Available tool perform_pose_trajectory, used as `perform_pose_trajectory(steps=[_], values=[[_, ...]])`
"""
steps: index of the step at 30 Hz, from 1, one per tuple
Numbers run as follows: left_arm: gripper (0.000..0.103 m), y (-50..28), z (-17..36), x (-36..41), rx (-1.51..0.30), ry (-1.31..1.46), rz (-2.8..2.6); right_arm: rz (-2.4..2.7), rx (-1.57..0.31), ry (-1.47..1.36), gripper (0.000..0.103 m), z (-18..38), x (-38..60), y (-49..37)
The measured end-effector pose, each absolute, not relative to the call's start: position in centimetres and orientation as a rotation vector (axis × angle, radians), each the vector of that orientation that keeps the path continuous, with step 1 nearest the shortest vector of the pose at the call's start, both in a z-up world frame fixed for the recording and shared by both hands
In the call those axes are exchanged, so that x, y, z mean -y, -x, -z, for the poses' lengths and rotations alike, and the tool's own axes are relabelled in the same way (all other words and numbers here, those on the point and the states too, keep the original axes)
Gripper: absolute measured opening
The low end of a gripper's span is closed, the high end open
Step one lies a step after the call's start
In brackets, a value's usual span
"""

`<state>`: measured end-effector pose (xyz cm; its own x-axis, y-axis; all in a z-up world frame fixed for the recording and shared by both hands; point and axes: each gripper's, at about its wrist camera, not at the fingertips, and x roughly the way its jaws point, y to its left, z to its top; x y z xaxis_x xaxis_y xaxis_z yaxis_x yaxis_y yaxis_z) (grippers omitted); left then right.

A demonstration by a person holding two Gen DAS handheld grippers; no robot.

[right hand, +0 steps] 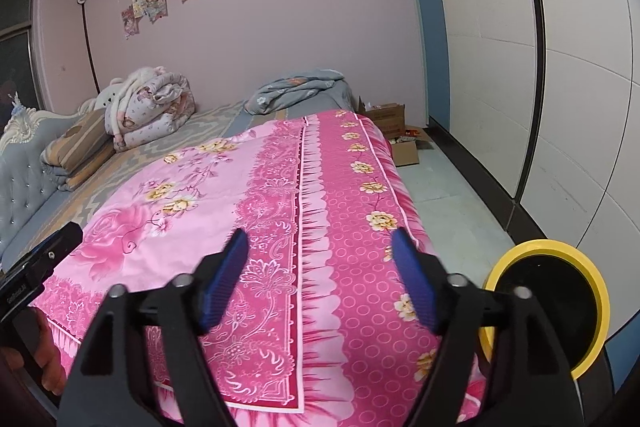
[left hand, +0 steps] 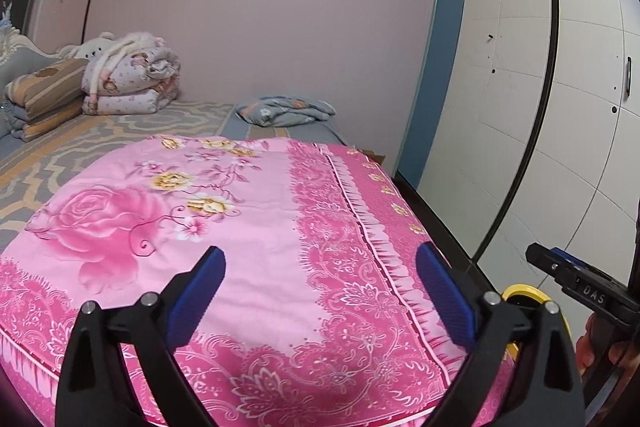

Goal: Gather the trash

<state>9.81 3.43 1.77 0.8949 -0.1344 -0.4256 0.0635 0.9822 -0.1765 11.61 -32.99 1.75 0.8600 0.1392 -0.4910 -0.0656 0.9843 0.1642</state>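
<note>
- The left hand-held gripper (left hand: 320, 291) is hovering over the pink floral quilt (left hand: 256, 227) with jaws standing wide and nothing between them.
- The right hand-held gripper (right hand: 320, 275) is hovering over the same quilt, jaws spread, gripping nothing.
- The yellow-rimmed trash bin (right hand: 560, 303) is standing on the floor (right hand: 452, 179), just beside the bed's right edge.
- No loose trash is showing on the quilt.

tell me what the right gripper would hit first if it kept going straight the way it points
Most likely the pink floral quilt on the bed: the right gripper angles down at it with open, empty jaws and nothing between. Exact landing spot is unclear.
</note>
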Motion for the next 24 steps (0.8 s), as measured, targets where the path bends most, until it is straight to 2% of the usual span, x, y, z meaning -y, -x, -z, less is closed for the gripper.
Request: perform_pose_trajectory(steps=[4,8,24], values=[[0.095,-8.4,-1.5,-3.8,-0.442,0.183,0.088,-0.094,-0.495,-0.131,0.091,-1.4,32.3,-10.2],[0.095,-7.2,-1.4,-4.0,-0.43,0.204,0.082,-0.09,-0.456,-0.133,0.095,-1.3,32.3,-8.8],[0.095,-3.1,-2.6,-3.1,-0.347,0.193,0.034,-0.027,-0.412,-0.13,0.095,-0.3,32.8,-6.0]])
